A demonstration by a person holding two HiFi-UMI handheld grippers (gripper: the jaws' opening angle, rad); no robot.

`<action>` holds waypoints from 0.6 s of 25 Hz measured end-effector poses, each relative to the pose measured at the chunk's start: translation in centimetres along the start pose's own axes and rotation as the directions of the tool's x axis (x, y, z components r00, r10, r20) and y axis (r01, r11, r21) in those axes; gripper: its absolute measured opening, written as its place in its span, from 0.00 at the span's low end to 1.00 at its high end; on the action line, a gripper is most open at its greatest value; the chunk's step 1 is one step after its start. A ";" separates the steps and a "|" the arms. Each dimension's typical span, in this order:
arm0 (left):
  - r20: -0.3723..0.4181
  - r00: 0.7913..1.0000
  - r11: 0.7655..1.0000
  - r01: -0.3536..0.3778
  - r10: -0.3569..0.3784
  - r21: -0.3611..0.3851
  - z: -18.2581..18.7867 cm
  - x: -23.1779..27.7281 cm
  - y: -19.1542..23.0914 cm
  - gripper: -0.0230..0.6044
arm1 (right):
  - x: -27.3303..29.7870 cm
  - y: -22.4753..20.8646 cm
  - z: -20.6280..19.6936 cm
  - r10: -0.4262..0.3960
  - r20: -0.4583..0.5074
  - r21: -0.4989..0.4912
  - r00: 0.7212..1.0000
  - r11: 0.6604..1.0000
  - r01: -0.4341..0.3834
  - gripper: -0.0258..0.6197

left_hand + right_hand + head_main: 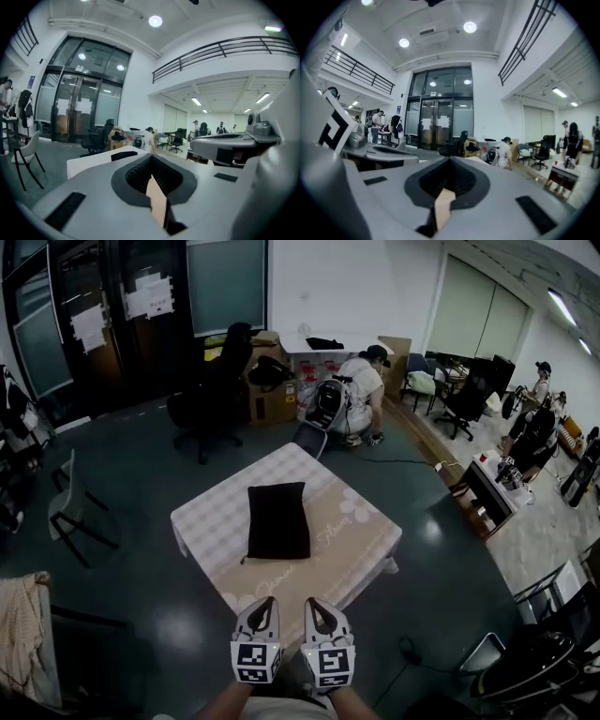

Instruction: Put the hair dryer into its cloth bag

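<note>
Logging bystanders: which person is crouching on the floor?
The person in the white top, just beyond the table by the cardboard boxes; the one at far right stands upright.

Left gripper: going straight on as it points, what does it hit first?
Open air first, then probably the table, around the black cloth bag lying on it. The left gripper points nearly level, so it might skim over instead; depth is unclear.

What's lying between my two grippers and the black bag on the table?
Nothing: in the head view only bare tablecloth separates the left gripper and right gripper from the black bag.
</note>
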State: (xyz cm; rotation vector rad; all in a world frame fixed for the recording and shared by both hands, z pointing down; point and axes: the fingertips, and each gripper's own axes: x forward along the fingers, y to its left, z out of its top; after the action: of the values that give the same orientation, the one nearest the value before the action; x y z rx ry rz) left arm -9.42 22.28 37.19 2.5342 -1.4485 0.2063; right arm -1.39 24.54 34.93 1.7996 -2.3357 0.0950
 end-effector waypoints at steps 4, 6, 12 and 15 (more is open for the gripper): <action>0.019 1.000 1.000 -0.003 0.003 0.018 0.6 -2.0 -2.1 0.05 | -3.0 -0.4 1.1 -0.008 0.030 0.003 1.000 1.000 0.008 0.06; 0.032 0.999 1.000 -0.004 0.004 0.015 0.7 -3.2 -2.9 0.05 | -4.2 -0.5 1.0 -0.015 0.045 0.014 0.999 1.000 0.014 0.06; 0.053 0.998 0.999 0.010 -0.012 0.031 0.7 -5.9 -5.6 0.05 | -7.4 -0.6 1.4 -0.018 0.069 0.010 0.997 1.000 0.018 0.06; 0.070 0.997 0.998 0.012 -0.016 0.056 0.5 -6.7 -6.3 0.05 | -8.6 -0.6 1.3 -0.028 0.083 0.012 0.996 1.000 0.027 0.06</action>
State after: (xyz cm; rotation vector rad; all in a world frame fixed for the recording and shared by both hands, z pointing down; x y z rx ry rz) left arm -7.38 30.84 34.43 2.6204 -1.4695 0.1586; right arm 1.17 32.31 31.97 1.8751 -2.3695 0.0288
